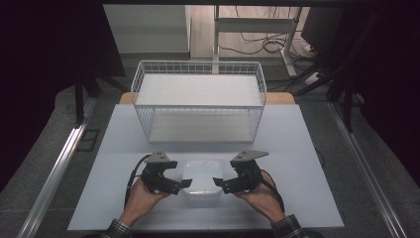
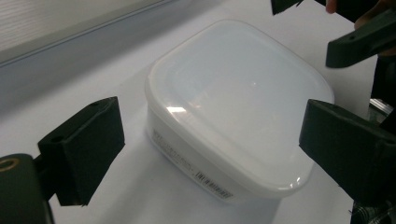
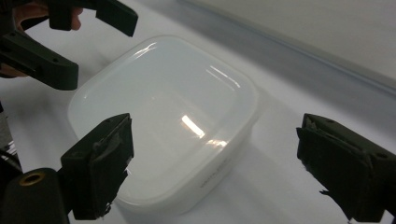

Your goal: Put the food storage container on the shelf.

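A white plastic container with a snap-on lid (image 1: 202, 179) sits on the white tabletop (image 1: 297, 148) near the front edge. My left gripper (image 1: 184, 184) is at its left side and my right gripper (image 1: 218, 182) at its right side, both pointing inward. In the left gripper view the container (image 2: 238, 102) lies between and beyond the wide-apart jaws of the left gripper (image 2: 212, 149), with no pad pressing on it. In the right gripper view the container (image 3: 163, 116) lies likewise between the spread jaws of the right gripper (image 3: 222, 168). Both grippers are open.
A white wire basket (image 1: 198, 101) with a white upper shelf stands just behind the container, mid-table. Metal rails run along both sides of the table. A desk frame and cables lie on the floor beyond.
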The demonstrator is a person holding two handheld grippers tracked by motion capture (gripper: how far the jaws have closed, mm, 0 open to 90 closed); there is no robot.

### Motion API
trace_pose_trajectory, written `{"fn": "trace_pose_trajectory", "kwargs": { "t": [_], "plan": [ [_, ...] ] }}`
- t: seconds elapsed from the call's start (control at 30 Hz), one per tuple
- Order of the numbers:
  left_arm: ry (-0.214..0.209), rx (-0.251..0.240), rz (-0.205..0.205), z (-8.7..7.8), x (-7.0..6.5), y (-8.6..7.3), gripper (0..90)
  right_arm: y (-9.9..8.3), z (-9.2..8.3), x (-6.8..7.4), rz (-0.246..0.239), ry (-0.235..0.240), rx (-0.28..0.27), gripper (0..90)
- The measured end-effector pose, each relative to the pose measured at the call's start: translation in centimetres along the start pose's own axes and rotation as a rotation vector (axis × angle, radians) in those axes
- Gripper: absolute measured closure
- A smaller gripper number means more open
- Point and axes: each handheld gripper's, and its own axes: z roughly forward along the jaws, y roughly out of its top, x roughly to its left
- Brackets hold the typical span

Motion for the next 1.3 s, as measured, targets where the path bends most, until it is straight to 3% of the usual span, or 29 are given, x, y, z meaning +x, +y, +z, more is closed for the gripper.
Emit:
{"fn": "trace_pose_trajectory", "kwargs": {
  "t": [0.17, 0.27, 0.37, 0.47, 0.63, 0.73, 0.87, 1.1, 1.17, 1.23, 1.3],
  "plan": [
    [0.006, 0.051, 0.004, 0.9, 0.1, -0.1, 10.6, -0.1, 0.9, -0.1, 0.021, 0.015, 0.028, 12.9],
    [-0.050, 0.060, -0.012, 1.1, 0.2, -0.3, 15.5, -0.4, 1.5, -0.2, 0.041, 0.047, 0.061, 15.3],
    [-0.081, 0.068, -0.026, 1.0, 0.1, -0.5, 21.4, -0.8, 1.9, -0.6, 0.120, 0.131, 0.077, 19.9],
    [-0.084, 0.072, -0.051, 0.5, 0.0, -0.6, 27.2, -1.0, 1.8, -0.8, 0.181, 0.149, 0.090, 24.4],
    [-0.088, 0.041, -0.116, -0.5, 0.2, -0.9, 49.9, -1.0, 0.6, -0.5, 0.206, 0.126, 0.099, 43.8],
    [-0.085, 0.019, -0.142, -0.8, 0.0, -0.9, 55.9, -0.9, -0.2, -0.5, 0.233, 0.096, 0.079, 54.9],
    [-0.060, -0.009, -0.165, -1.1, -0.4, -0.8, 62.9, -1.2, -0.7, -1.0, 0.306, 0.107, 0.047, 64.6],
    [-0.022, -0.053, -0.188, -1.6, -0.7, -0.8, 73.3, -1.1, -1.3, -0.6, 0.304, 0.073, -0.017, 74.1],
    [-0.007, -0.088, -0.190, -1.9, -0.8, -0.8, 79.3, -1.1, -1.5, -0.7, 0.312, 0.072, -0.035, 78.5],
    [0.003, -0.087, -0.191, -1.8, -0.8, -0.8, 79.9, -1.1, -1.4, -0.5, 0.274, 0.045, -0.037, 78.6],
    [0.004, -0.091, -0.195, -1.8, -0.7, -0.9, 79.9, -1.0, -1.4, -0.3, 0.267, 0.037, -0.038, 78.6]
  ]
}}
